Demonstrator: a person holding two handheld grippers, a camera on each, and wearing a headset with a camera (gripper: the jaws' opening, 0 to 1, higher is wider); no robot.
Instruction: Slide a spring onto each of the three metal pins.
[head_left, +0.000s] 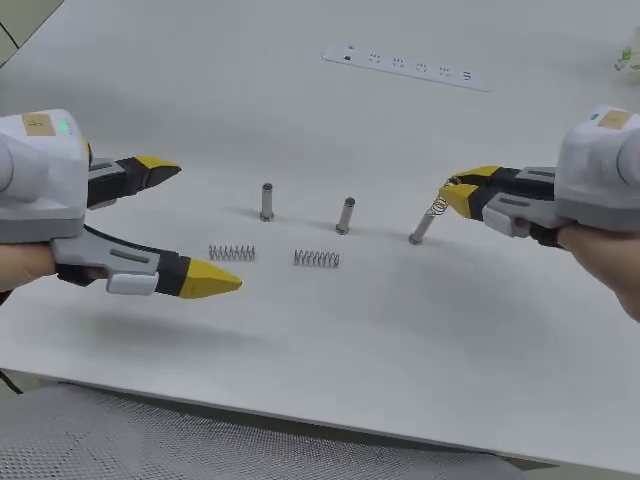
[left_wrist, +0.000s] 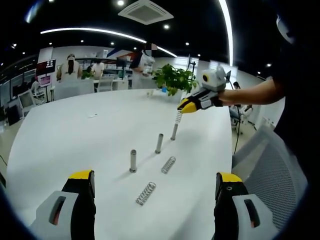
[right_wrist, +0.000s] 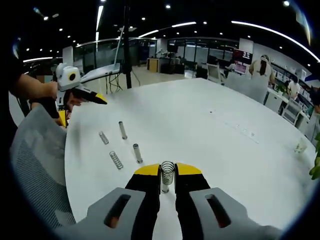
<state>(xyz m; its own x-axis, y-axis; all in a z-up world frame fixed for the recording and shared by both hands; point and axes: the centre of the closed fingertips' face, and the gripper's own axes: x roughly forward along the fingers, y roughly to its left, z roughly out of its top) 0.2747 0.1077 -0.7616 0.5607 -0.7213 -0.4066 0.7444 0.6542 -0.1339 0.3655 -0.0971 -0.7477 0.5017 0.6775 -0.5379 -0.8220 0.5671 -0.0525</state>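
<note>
Three pins stand in a row on my white desk (head_left: 400, 340): the left pin (head_left: 267, 200), the middle pin (head_left: 345, 215) and the right pin (head_left: 422, 228), which leans. My right tool (head_left: 450, 194) is pinched on the held spring (head_left: 438, 206), whose lower end meets the top of the right pin. The left spring (head_left: 232, 253) and the middle spring (head_left: 316, 259) lie flat just in front of the pins. My left tool (head_left: 195, 225) hovers spread wide at the left, gripping nothing. Farther back lies a power strip (head_left: 405, 67).

L tool (head_left: 205, 227), R tool (head_left: 447, 195) — yellow tips, blk/wht bodies; pins (head_left: 267, 200), springs (head_left: 232, 253) silver — table (head_left: 350, 350) white.
</note>
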